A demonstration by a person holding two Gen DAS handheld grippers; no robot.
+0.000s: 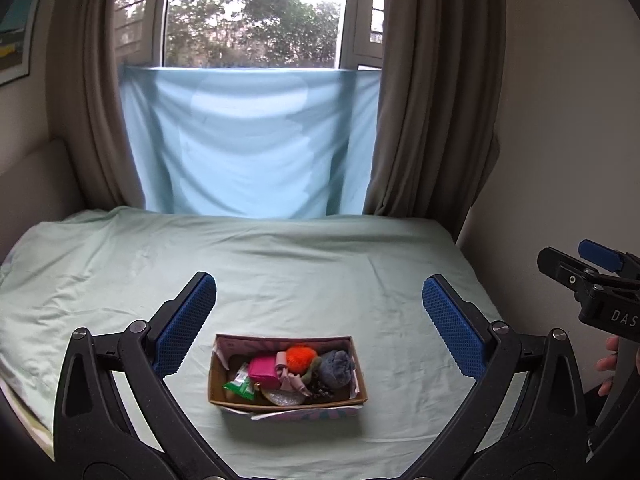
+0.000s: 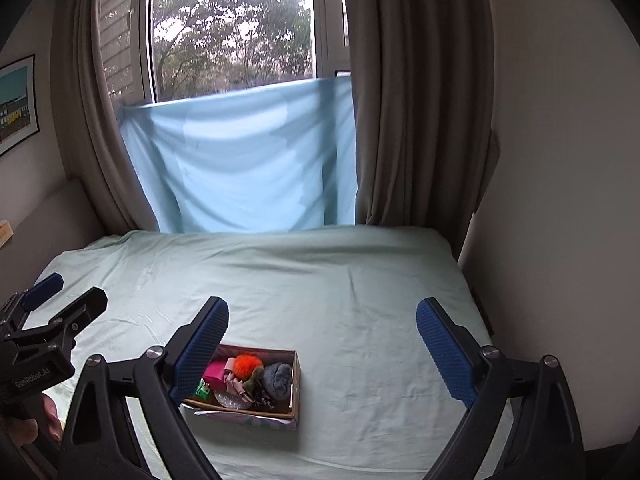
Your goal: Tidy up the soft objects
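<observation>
Black gripper arms with blue ridged pads fill the bottom of our left wrist view. Our left gripper (image 1: 320,320) stands wide open and holds nothing. Between its fingers, lower on the pale green bed sheet (image 1: 300,272), sits a small cardboard box (image 1: 288,400). Packed inside it are the soft things – an orange pompom (image 1: 301,354), a grey fuzzy ball (image 1: 338,368), a pink pouch (image 1: 262,370), a green wrapper (image 1: 240,385). At the right edge we see our other tool from the side, with fingers of the hand (image 1: 608,364) holding it.

From the right wrist view, our right gripper (image 2: 322,344) is also spread wide and empty. Its left pad partly hides the box (image 2: 294,384), which lies low and left of centre. The pompom (image 2: 245,364) and grey ball (image 2: 278,378) show beside it. Both tools hang above the bed, angled down – we judge this lets us look over the box before choosing what to pick. A light blue cloth (image 2: 240,160) hangs below the window behind.
</observation>
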